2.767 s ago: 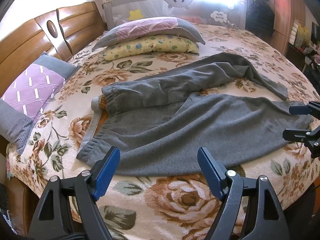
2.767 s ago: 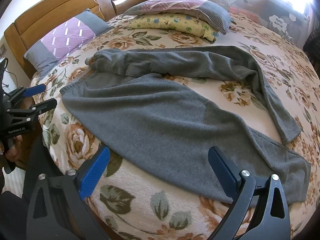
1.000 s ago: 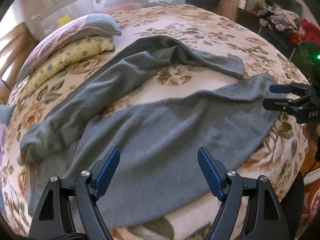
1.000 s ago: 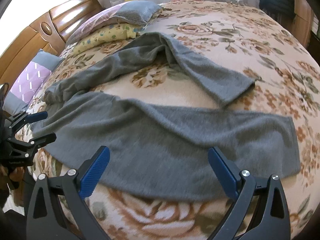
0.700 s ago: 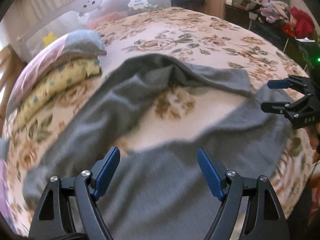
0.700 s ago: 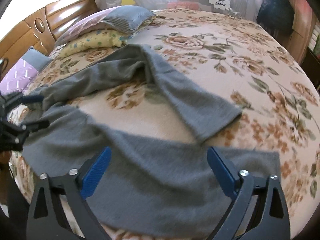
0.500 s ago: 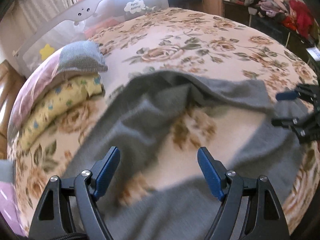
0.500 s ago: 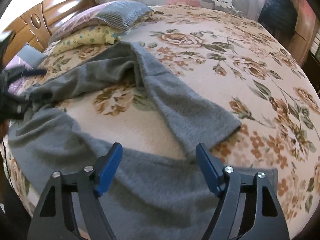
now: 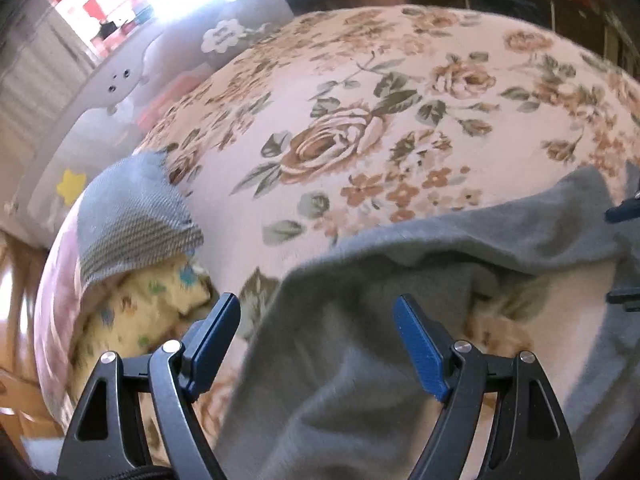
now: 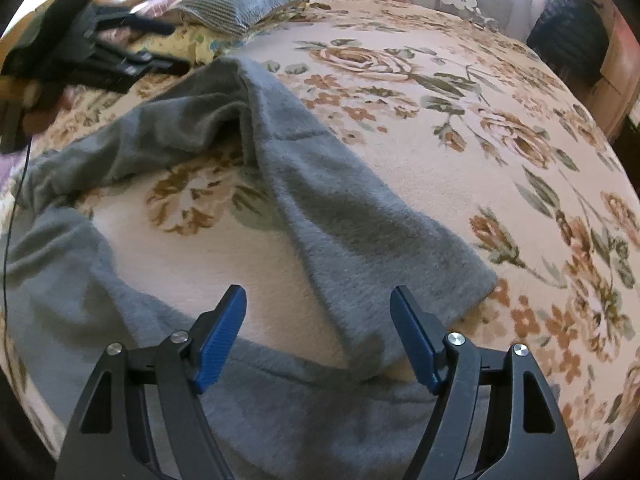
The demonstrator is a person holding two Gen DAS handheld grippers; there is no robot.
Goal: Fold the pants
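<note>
A: Left wrist view is smeared with blur. The pillows (image 9: 132, 248) at its left edge are soft shapes, and the right tool (image 9: 624, 256) is cut off at the frame's right, only two dark tips showing.

B: And the pants (image 10: 320, 208)?

A: Grey, spread on the floral bed (image 10: 500, 120). One leg runs from upper left down toward lower right, its cuff end lying just ahead of the right tool (image 10: 318, 334). The other leg crosses the bottom of that view, passing under the tool, its far end out of frame.

B: Tool states?

A: Right one gapes wide, nothing between the blue pads. Left tool (image 9: 316, 344) likewise spread apart, hovering over a grey fold with the fabric beneath it, not pinched.
</note>
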